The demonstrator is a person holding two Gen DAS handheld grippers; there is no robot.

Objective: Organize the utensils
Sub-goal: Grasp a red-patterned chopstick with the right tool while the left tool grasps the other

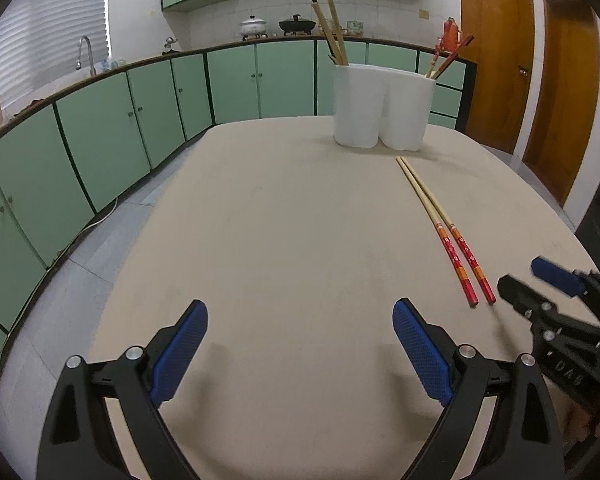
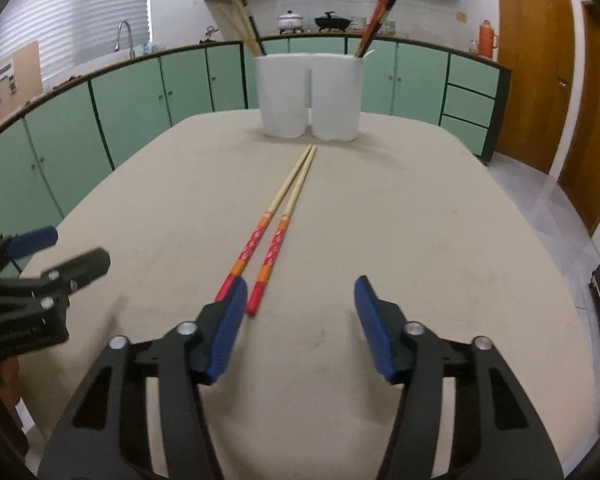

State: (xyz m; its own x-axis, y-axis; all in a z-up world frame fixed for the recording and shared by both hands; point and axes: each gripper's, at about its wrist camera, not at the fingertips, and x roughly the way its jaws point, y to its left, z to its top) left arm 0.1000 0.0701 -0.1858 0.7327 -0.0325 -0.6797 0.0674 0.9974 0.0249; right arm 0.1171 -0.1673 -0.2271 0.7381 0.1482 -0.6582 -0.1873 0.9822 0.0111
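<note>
Left wrist view: the left claw stands open over the bare beige worktop — a pair of red-handled chopsticks lies to its right, before the white holder.

Right wrist view: the right claw is open — the chopsticks' red ends lie at its left pad, not gripped.

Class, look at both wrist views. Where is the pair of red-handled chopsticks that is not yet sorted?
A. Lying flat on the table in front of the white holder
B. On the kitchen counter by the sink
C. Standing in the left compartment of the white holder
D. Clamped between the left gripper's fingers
A: the red-handled chopsticks lie side by side on the table, tips toward the white holder, with no gripper closed on them.
</note>
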